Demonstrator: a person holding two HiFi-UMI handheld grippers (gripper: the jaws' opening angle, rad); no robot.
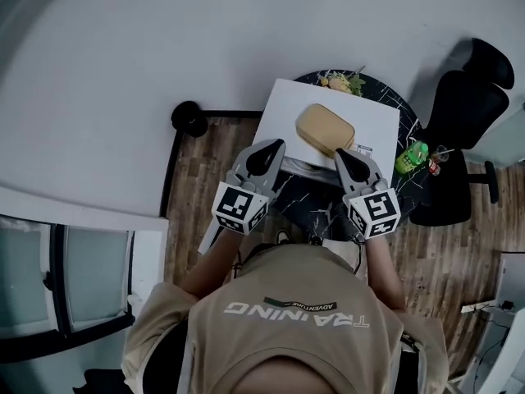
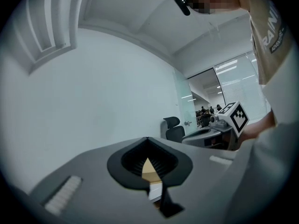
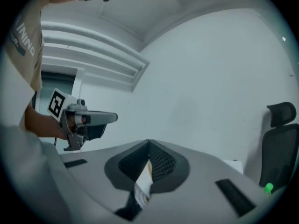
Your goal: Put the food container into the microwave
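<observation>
A tan lidded food container (image 1: 325, 129) lies on top of a white microwave (image 1: 283, 109), which stands on a dark marble table (image 1: 316, 212). In the head view both grippers hover side by side over the table's near edge, short of the microwave. My left gripper (image 1: 268, 151) (image 2: 147, 140) is shut with nothing held; a sliver of the tan container (image 2: 148, 170) shows through the slit below its tips. My right gripper (image 1: 343, 158) (image 3: 149, 143) is also shut and empty, with a strip of the white microwave (image 3: 142, 186) visible below its tips. Each gripper sees the other beside it.
A green bottle (image 1: 411, 156) and a small cup stand at the table's right edge, a plant (image 1: 344, 80) behind the microwave. A black office chair (image 1: 463, 130) is to the right. A black round object (image 1: 189, 119) sits on the wooden floor by the white wall.
</observation>
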